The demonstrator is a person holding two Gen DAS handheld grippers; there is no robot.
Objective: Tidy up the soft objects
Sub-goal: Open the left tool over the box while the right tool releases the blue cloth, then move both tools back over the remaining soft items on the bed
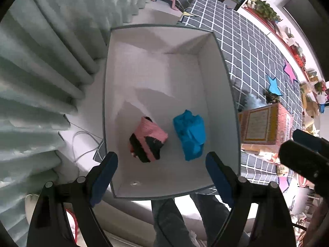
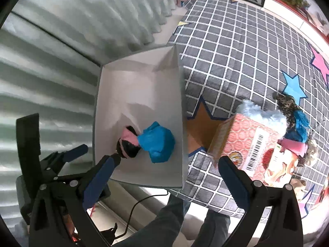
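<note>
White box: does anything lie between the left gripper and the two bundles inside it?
Nothing visible does. The left gripper hangs open above the white box, with open space down to the pink-and-black bundle and blue bundle.

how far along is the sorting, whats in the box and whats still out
Done: a pink-and-black bundle and a blue bundle lie side by side in the white box. In hand: nothing; the left gripper and right gripper are both open and empty above it. Left: a fluffy light-blue piece, a dark patterned one and a pink one sit piled by the red carton on the checked mat.
</note>
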